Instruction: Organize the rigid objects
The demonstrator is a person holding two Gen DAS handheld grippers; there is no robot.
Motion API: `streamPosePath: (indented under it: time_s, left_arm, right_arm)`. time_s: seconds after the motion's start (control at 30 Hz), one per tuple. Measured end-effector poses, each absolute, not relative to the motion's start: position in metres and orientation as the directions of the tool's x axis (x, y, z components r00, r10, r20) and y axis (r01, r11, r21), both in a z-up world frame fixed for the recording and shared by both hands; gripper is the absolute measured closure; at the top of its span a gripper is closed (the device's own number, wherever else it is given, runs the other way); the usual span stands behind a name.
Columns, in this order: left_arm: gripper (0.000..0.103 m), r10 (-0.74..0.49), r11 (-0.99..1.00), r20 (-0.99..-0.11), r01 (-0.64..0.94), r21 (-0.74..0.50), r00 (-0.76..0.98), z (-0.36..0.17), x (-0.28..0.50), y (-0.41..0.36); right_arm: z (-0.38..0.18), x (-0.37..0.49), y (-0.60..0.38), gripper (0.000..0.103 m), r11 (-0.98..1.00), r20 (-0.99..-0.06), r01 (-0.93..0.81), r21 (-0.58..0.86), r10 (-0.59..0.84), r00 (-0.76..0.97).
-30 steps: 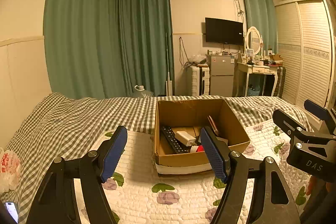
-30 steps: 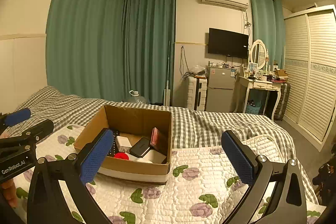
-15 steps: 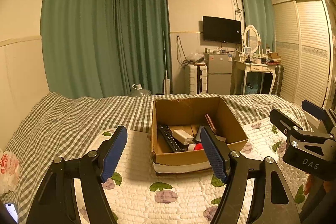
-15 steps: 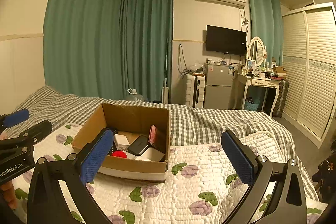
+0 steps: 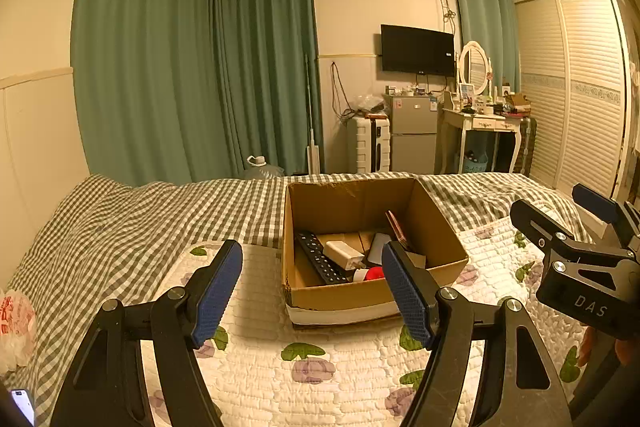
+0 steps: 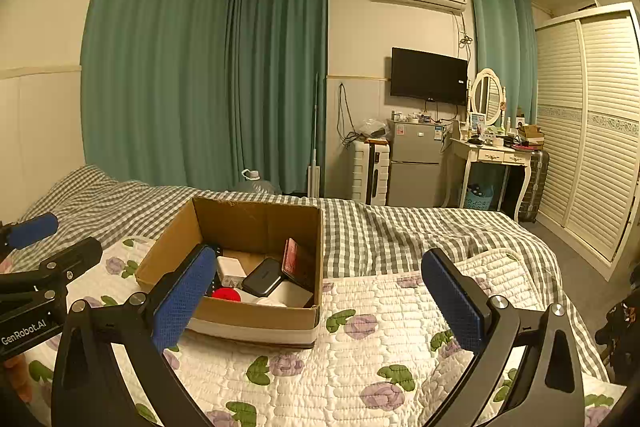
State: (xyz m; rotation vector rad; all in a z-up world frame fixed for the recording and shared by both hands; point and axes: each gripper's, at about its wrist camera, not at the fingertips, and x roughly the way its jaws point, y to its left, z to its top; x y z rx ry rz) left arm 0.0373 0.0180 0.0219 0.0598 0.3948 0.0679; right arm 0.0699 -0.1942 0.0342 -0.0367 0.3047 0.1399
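Observation:
An open cardboard box [image 5: 434, 223] [image 6: 256, 311] stands on the quilted bed. Inside lie a black remote [image 5: 320, 259], a white adapter [image 5: 344, 254] [image 6: 230, 269], a red round thing [image 5: 375, 273] [image 6: 226, 294], a black case [image 6: 262, 277] and a reddish booklet [image 6: 294, 261] leaning on the right wall. My left gripper [image 5: 312, 293] is open and empty, held above the quilt just in front of the box. My right gripper [image 6: 316, 301] is open and empty, to the right of the box front.
A flowered white quilt [image 6: 360, 355] covers a checked bedspread [image 5: 132, 223]. A plastic bag [image 5: 16, 327] and a phone [image 5: 22, 403] lie at the left edge. Beyond the bed stand a fridge [image 6: 414, 167], a dressing table [image 6: 492, 155] and a wardrobe [image 6: 592, 131].
Both views have shifted slightly, so the box sits a little lower and left in each. The grippers stay open and empty.

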Motion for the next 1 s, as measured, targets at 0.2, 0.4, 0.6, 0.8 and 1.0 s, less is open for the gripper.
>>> streamPosePath:
  time_s: [0.2, 0.4, 0.6, 0.8, 1.0]
  left_arm:
    - [0.028, 0.075, 0.996, -0.382, -0.054, 0.066, 0.921, 0.0229, 0.0365, 0.018]
    - [0.028, 0.075, 0.996, -0.381, -0.054, 0.066, 0.921, 0.023, 0.0363, 0.0181]
    - [0.028, 0.077, 0.996, -0.383, -0.055, 0.066, 0.921, 0.0227, 0.0365, 0.0184]
    - [0.028, 0.081, 0.996, -0.385, -0.062, 0.062, 0.919, 0.0218, 0.0358, 0.0187]
    - [0.028, 0.084, 0.996, -0.383, -0.068, 0.056, 0.92, 0.0207, 0.0344, 0.0177]
  right_arm:
    - [0.0334, 0.0707, -0.1944, 0.0, 0.99, -0.303, -0.139, -0.016, 0.128, 0.944]
    - [0.0314, 0.071, -0.1933, 0.0, 0.99, -0.307, -0.137, -0.017, 0.125, 0.944]
    - [0.0302, 0.0712, -0.1919, 0.0, 0.991, -0.31, -0.135, -0.019, 0.123, 0.943]
    - [0.0283, 0.0718, -0.1909, 0.0, 0.991, -0.315, -0.134, -0.02, 0.121, 0.941]
    - [0.0266, 0.0727, -0.19, 0.0, 0.991, -0.32, -0.134, -0.02, 0.121, 0.94]
